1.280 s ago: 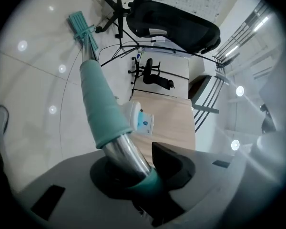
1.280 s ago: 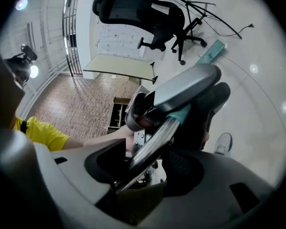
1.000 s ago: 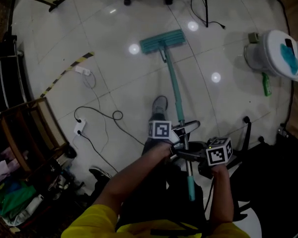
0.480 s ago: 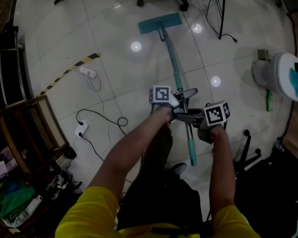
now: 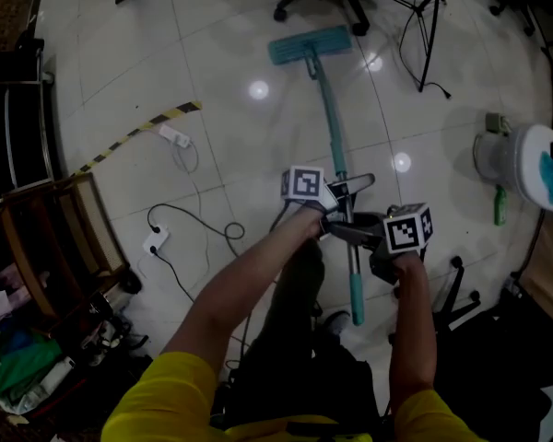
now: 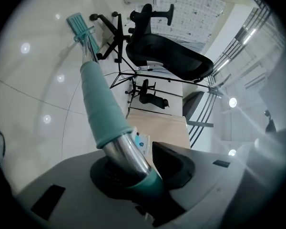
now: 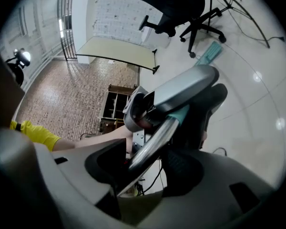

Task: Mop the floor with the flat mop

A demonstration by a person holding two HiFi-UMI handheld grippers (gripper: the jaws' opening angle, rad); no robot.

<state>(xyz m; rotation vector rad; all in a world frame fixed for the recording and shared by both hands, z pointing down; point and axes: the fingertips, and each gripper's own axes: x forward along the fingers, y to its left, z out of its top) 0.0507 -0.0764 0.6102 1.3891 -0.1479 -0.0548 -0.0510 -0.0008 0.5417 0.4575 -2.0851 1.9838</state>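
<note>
One flat mop point(image 5: 331, 125) sits clenched in jaws of left gripper point(image 5: 344, 191) and right gripper point(image 5: 351, 233).

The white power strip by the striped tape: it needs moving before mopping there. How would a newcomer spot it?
On the pale tiled floor, left of the flat mop, a yellow-and-black striped tape runs diagonally. The white power strip lies just below the tape's upper right end. Unlike the white socket block lower down with black cables, it trails a white cord.

Glossy pale floor tiles point(image 5: 212, 53), shiny metal mop handle point(image 6: 126, 151), matt teal sleeve point(image 6: 100, 109)
</note>
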